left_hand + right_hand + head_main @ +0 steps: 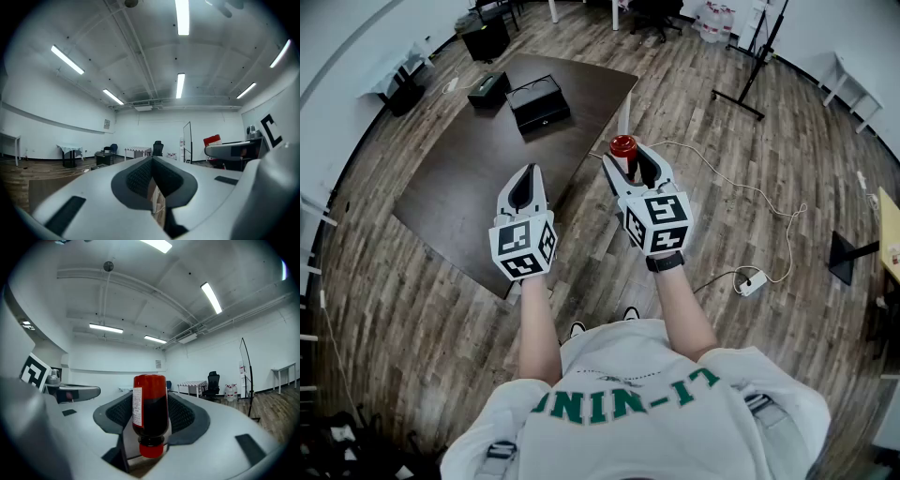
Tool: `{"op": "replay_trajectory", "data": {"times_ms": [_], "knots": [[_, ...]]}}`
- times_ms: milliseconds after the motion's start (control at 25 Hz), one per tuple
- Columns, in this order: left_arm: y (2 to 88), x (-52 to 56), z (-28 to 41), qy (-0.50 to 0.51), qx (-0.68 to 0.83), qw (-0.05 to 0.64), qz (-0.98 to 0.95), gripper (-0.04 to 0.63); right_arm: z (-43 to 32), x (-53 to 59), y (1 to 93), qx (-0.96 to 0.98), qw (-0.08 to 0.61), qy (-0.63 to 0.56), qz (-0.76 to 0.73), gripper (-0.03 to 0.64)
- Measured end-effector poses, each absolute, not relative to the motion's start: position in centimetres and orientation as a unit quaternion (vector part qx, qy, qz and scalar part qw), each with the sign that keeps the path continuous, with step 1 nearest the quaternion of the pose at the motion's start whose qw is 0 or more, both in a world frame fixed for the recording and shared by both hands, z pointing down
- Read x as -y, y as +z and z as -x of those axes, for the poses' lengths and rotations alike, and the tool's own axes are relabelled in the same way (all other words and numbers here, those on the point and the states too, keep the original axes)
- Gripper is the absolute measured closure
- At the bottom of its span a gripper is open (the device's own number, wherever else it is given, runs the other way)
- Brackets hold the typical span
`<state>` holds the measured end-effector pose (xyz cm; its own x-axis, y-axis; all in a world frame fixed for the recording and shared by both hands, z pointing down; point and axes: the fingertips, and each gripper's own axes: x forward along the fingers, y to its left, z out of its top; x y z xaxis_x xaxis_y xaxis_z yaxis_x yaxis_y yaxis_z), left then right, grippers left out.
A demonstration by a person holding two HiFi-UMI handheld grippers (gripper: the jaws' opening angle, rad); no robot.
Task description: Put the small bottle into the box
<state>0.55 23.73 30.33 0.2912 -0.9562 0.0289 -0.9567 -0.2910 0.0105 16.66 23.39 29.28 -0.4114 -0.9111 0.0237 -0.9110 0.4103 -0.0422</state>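
Note:
My right gripper (630,156) is shut on the small bottle (622,146), a dark bottle with red ends and a white label. In the right gripper view the bottle (150,404) stands cap-down between the ribbed pads of the right gripper (150,414). It is held in the air just off the right edge of the dark brown table (469,178). The black box (538,102) sits at the table's far end, well ahead of both grippers. My left gripper (528,174) hovers over the table's near right part. The left gripper (151,161) has its pads together with nothing between them.
A second black case (487,89) lies left of the box. A white cable and power strip (753,281) trail over the wooden floor on the right. A black stand (750,80) rises at the back right. Chairs and small tables line the far walls.

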Motion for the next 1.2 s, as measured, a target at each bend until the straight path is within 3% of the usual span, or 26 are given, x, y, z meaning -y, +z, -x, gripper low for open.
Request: {"op": "replay_trajectory", "data": {"times_ms": [520,800,1200], "knots": [[32.8,-22.3,-5.6,0.025,0.612,0.032,-0.79,0.582,-21.0,-21.2,32.4,-0.85,0.012,-0.069,0.522,0.383],[34.3,-15.5,-3.8,0.022,0.616,0.039,-0.786,0.581,-17.9,-14.9,34.2,-0.861,-0.006,-0.076,0.503,0.383],[32.4,3.0,2.7,0.019,0.615,0.017,-0.788,0.581,-9.1,2.4,33.1,-0.881,-0.015,-0.099,0.462,0.38]]}}
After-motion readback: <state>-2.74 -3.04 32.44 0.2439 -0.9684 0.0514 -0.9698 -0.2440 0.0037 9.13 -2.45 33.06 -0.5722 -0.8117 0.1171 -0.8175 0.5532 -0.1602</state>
